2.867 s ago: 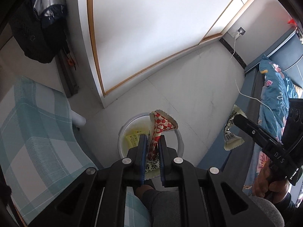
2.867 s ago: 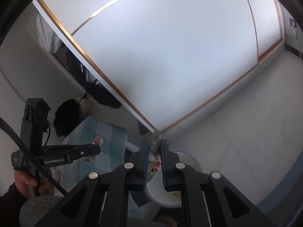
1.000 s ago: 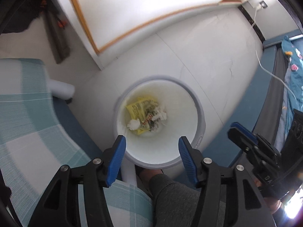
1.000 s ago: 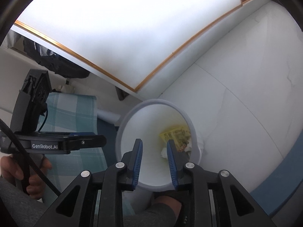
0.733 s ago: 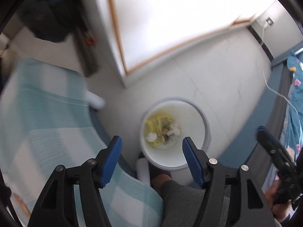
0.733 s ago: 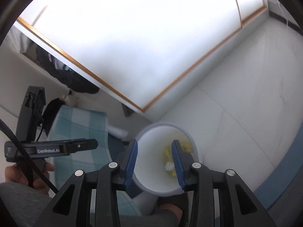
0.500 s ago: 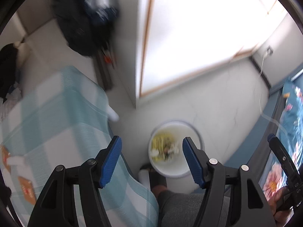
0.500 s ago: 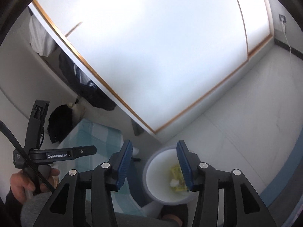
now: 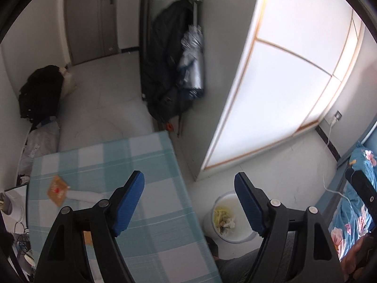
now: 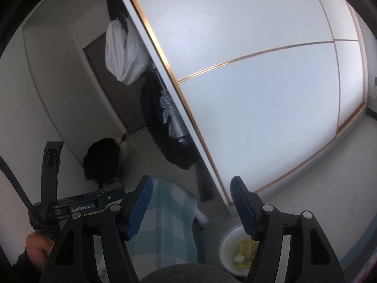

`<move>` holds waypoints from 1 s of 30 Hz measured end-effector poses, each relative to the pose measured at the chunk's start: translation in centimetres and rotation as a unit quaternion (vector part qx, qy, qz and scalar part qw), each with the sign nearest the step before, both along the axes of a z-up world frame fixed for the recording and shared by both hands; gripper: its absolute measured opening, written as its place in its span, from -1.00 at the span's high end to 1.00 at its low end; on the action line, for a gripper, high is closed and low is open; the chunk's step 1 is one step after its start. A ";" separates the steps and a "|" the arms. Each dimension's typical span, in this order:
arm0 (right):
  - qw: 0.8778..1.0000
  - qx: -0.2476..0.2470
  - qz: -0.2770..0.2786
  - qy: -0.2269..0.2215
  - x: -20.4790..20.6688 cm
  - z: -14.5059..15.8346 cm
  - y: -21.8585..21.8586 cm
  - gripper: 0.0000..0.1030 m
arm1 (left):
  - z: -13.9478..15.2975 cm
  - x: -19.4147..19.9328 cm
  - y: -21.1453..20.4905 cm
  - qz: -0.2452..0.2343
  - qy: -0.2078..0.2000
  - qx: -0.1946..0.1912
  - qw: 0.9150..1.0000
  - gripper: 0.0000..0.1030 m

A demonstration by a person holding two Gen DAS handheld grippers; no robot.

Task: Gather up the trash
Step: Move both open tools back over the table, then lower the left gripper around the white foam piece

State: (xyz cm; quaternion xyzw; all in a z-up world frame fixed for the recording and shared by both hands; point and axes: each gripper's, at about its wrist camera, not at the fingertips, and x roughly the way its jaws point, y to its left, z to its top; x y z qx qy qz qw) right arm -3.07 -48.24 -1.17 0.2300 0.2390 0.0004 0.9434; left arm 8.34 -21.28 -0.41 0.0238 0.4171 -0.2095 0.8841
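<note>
My left gripper (image 9: 188, 202) is open and empty, held high over the right edge of the checked table (image 9: 150, 165). An orange wrapper (image 9: 57, 189) and a white piece of trash (image 9: 86, 196) lie on the table at the left. The white bin (image 9: 229, 237) stands on the floor right of the table, with yellow wrappers inside. My right gripper (image 10: 191, 208) is open and empty, raised and pointing at the wardrobe. The bin also shows in the right wrist view (image 10: 227, 243), low right. The left gripper body (image 10: 92, 204) shows at the left there.
A white wardrobe (image 9: 282, 82) with gold trim stands behind the bin. Dark coats and an umbrella (image 9: 179, 70) hang beside it. A black bag (image 9: 40, 94) sits on the floor at the far left. A bed with blue flowered bedding (image 9: 353, 202) is at the right.
Both grippers let go of their wrappers over the bin and opened. Both have since lifted and tilted up, the left swinging toward the table.
</note>
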 end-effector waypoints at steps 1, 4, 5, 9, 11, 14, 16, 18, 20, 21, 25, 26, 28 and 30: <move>1.000 0.000 0.004 -0.002 0.1 0.1 0.6 -0.45 | 0.4 -0.2 0.9 0.009 -0.007 -0.007 1.000 -0.53; 0.999 -0.005 0.032 -0.013 0.1 0.6 3.7 -0.47 | 1.6 -0.7 4.3 0.037 -0.025 -0.025 0.999 -0.63; 0.999 -0.010 0.041 -0.016 0.2 0.8 4.6 -0.47 | 1.5 -0.9 4.7 0.044 -0.029 -0.025 0.998 -0.63; 0.996 -0.025 0.074 -0.032 0.8 1.3 8.2 -0.55 | 1.9 -1.7 8.5 0.070 -0.054 -0.016 0.996 -0.65; 0.995 -0.029 0.086 -0.039 1.1 1.4 9.9 -0.62 | 1.9 -1.9 10.8 0.085 -0.061 -0.022 0.994 -0.70; 0.993 -0.032 0.102 -0.047 1.6 1.3 12.3 -0.67 | 2.0 -2.4 13.6 0.097 -0.067 -0.033 0.992 -0.72; 0.991 -0.026 0.119 -0.048 1.9 1.2 13.8 -0.68 | 2.0 -2.7 15.3 0.110 -0.073 -0.028 0.991 -0.72; 0.989 -0.026 0.143 -0.040 2.7 1.0 15.6 -0.68 | 1.6 -2.9 16.3 0.118 -0.078 -0.025 0.990 -0.73; 0.986 -0.032 0.159 -0.036 3.2 0.8 17.2 -0.68 | 0.9 -2.9 17.3 0.127 -0.084 -0.020 0.988 -0.74; 0.984 -0.039 0.169 -0.037 3.5 0.7 18.1 -0.68 | 0.6 -3.0 17.8 0.130 -0.088 -0.020 0.987 -0.76; 0.978 -0.057 0.195 -0.039 4.5 0.0 20.9 -0.68 | -1.4 -3.5 19.7 0.135 -0.088 -0.029 0.986 -0.82; 0.977 -0.060 0.200 -0.037 4.7 -0.2 21.5 -0.68 | -1.9 -3.7 20.0 0.135 -0.086 -0.030 0.987 -0.82; 0.975 -0.069 0.211 -0.032 5.0 -0.7 22.5 -0.68 | -3.3 -4.0 20.6 0.130 -0.080 -0.032 0.988 -0.82; 0.973 -0.084 0.214 -0.025 5.4 -1.3 23.4 -0.68 | -4.4 -4.4 21.6 0.124 -0.070 -0.039 0.989 -0.82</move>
